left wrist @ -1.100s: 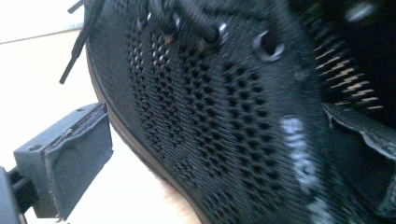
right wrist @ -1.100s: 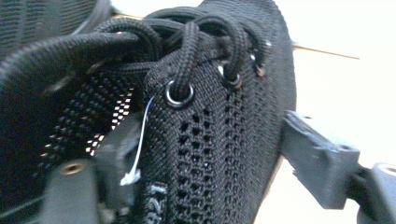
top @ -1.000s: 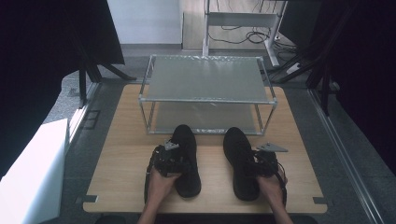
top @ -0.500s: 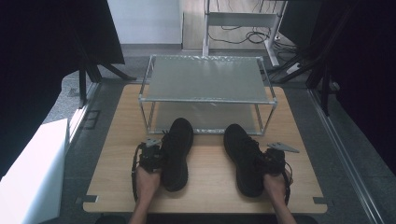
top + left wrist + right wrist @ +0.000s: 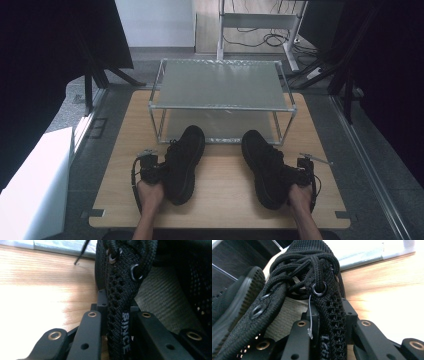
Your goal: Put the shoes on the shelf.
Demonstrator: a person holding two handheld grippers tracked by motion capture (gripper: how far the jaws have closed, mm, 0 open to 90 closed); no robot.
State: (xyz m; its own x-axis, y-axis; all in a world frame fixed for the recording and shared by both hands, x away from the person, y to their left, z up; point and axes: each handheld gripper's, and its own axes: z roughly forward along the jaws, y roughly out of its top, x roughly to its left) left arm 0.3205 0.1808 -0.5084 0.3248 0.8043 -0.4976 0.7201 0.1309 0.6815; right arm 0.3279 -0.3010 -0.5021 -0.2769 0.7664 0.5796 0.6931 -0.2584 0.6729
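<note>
1. At the lower left of the high view the left gripper point(image 5: 150, 169) had clamped the outer collar of the black mesh lace-up left shoe point(image 5: 184, 159). The left gripper view showed that mesh wall point(image 5: 120, 302) pinched tight between both black jaws.
2. Over the last second this shoe had swung — from lying straight beside its mate to a slant, its toe tipped toward the frame's centre and now just at the front edge of the two-tier metal-framed rack with frosted shelves point(image 5: 222, 85).
3. At centre-right the black mesh lace-up right shoe point(image 5: 265, 165) sat on the pale wooden table point(image 5: 225, 200), its toe also near the rack's lower opening and apart from the other shoe.
4. At the lower right the right gripper point(image 5: 302, 175) was closed on that shoe's outer collar; the right gripper view showed the eyelet strip point(image 5: 329, 312) squeezed between the jaws, laces bunched above.
5. This shoe had shifted slightly rightward and forward — judging from that, both shoes were firmly gripped and being steered toward the lower shelf, neither yet on it.
</note>
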